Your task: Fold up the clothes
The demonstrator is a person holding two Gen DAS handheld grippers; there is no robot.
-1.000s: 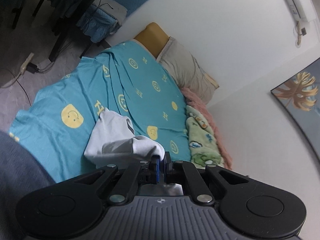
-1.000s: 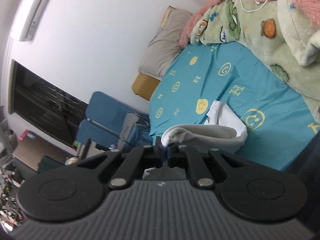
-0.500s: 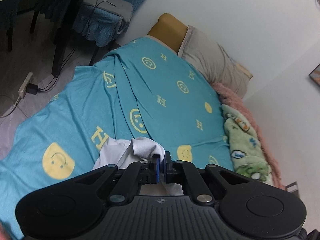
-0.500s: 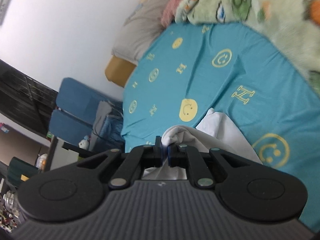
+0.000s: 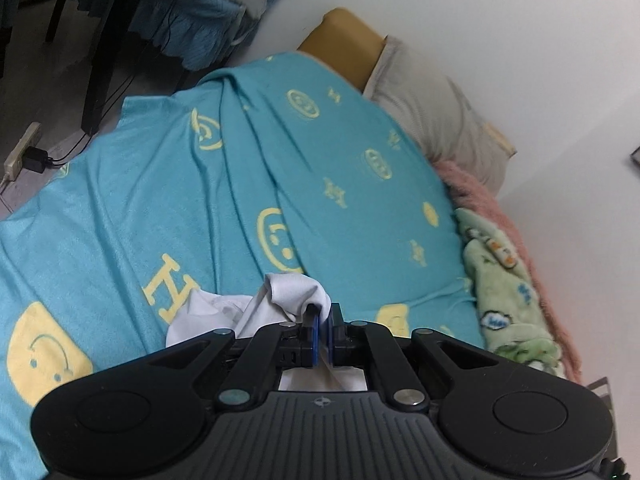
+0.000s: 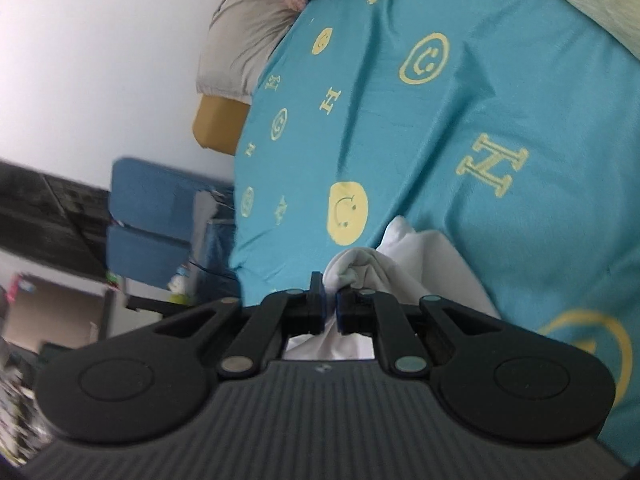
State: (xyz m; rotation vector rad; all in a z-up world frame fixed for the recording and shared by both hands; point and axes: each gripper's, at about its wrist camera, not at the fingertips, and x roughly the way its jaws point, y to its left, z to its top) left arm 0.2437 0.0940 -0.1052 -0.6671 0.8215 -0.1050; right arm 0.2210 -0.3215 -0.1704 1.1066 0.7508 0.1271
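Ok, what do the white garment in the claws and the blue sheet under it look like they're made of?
White garment: thin, soft knit, probably cotton jersey; it bunches into limp, matte folds where each claw pinches it. Blue sheet: smooth woven or fine-knit fabric with a faint sheen along its long creases; the yellow smileys and letters look printed or woven in, hard to tell which.

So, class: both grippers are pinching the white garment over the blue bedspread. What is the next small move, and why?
Probably lower both grippers a little further and lay the white garment flat on the blue bedspread. The left gripper and right gripper are each shut on a bunched bit of its cloth, the rest trails crumpled on the bed, and the bedspread ahead lies bare for spreading it.
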